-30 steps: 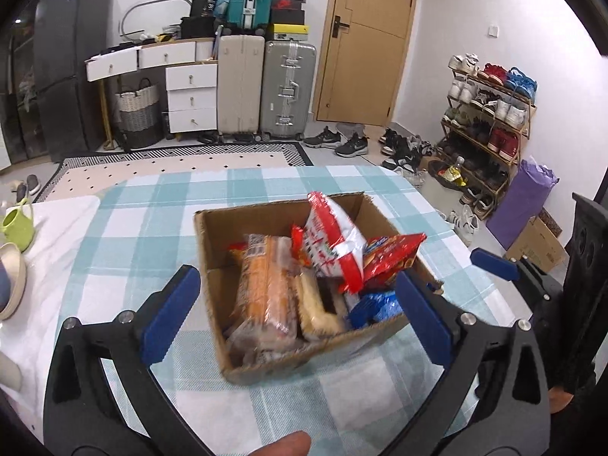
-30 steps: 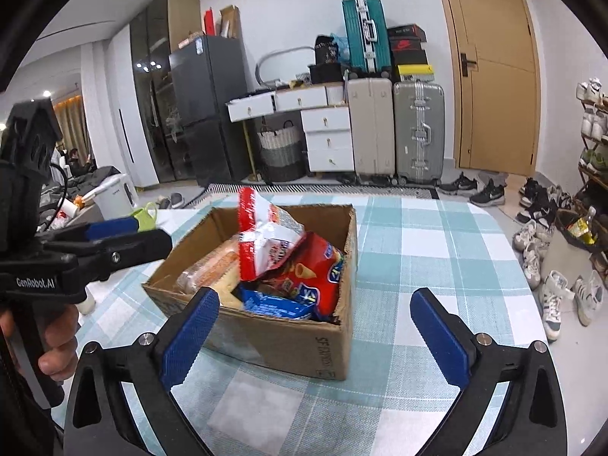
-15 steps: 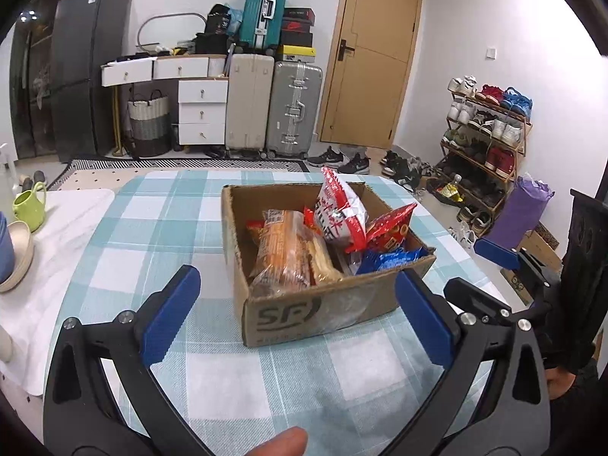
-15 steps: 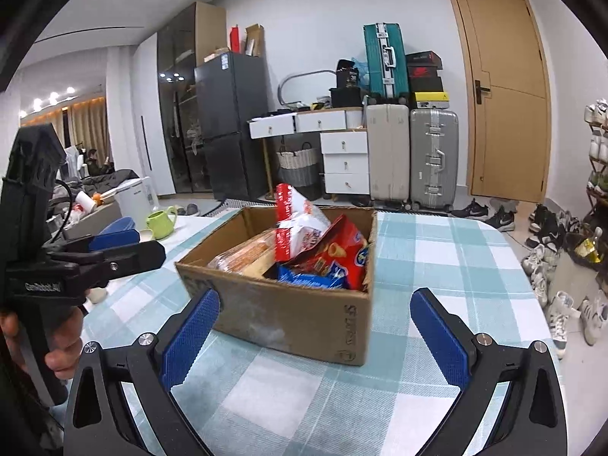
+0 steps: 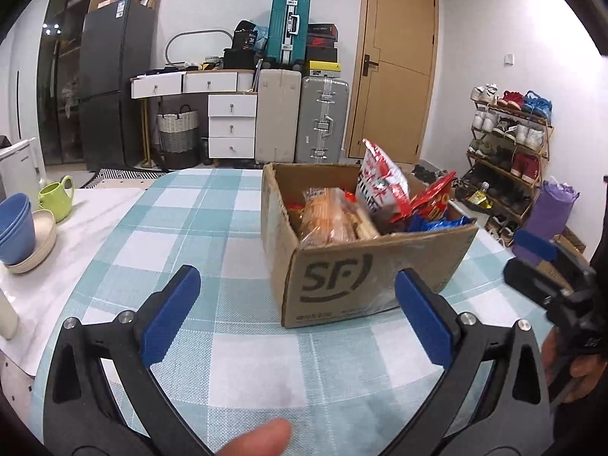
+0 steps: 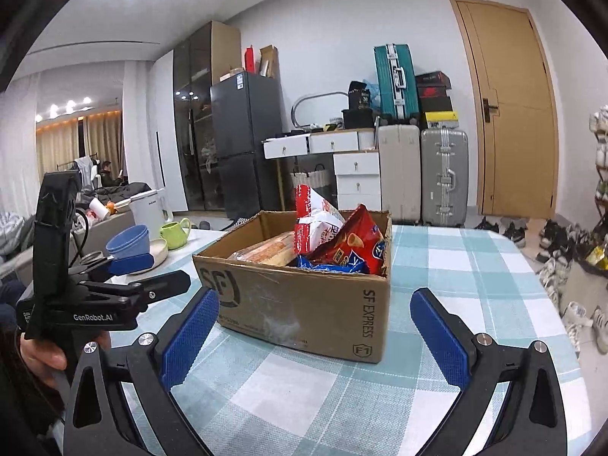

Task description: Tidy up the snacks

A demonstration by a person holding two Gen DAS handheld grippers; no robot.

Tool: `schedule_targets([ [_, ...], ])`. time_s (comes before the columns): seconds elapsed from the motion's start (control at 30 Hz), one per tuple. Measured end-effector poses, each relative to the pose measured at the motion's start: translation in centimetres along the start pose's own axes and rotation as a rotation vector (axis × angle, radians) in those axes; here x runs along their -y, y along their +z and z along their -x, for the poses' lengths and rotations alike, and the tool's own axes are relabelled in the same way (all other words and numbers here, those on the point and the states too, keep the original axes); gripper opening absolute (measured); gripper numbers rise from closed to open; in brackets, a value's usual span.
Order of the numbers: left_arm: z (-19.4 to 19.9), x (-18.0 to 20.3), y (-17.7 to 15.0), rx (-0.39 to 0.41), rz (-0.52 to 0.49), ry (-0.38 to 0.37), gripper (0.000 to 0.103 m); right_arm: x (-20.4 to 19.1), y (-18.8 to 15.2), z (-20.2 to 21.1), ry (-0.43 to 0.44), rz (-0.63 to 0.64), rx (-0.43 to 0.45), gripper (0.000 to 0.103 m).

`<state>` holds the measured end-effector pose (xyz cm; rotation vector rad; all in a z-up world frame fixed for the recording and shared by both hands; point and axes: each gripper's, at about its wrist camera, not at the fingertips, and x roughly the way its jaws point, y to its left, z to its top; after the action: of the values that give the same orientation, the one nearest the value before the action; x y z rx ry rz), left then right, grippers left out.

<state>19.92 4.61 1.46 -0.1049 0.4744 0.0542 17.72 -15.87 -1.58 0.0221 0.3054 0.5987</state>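
A brown SF cardboard box [image 5: 342, 285] stands on the teal checked tablecloth [image 5: 212, 250], also in the right wrist view [image 6: 304, 304]. It holds several snack packs: a red-and-white bag [image 5: 380, 182] standing upright, a red chip bag [image 6: 353, 243], a clear pack of orange biscuits [image 5: 326, 216] and a blue pack [image 6: 326, 262]. My left gripper [image 5: 298, 323] is open and empty, low in front of the box. My right gripper [image 6: 315, 338] is open and empty, close to the box's near corner.
Blue bowls [image 5: 15, 220], a beige bowl and a green mug [image 5: 57, 197] sit on a white cloth at the table's left. A white kettle [image 6: 150, 209] stands behind them. Suitcases, drawers and a shoe rack [image 5: 509, 152] line the room beyond.
Both grippers have dropped lower and pulled back from the box, so I see its side instead of looking down into it. Both stay open. The box has not moved.
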Motion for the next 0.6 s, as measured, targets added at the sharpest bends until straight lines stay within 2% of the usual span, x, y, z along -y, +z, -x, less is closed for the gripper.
schedule_targets([
  [0.13, -0.8, -0.1, -0.8, 0.015, -0.002, 0.015, 0.102, -0.1, -0.3, 0.1, -0.008, 0.013, 0.021, 0.102],
  [0.23, -1.4, -0.1, -1.3, 0.018, 0.002, -0.006, 0.102, 0.0, -0.3, -0.1, 0.003, 0.018, 0.018, 0.102],
  [0.4, -1.9, 0.4, -1.6, 0.031, -0.035, -0.003, 0.102, -0.2, -0.3, -0.2, 0.007, 0.034, 0.022, 0.102],
  [0.6, -2.2, 0.3, -1.8, 0.037, -0.027, -0.007, 0.102, -1.1, -0.6, -0.4, 0.005, 0.083, 0.018, 0.102],
])
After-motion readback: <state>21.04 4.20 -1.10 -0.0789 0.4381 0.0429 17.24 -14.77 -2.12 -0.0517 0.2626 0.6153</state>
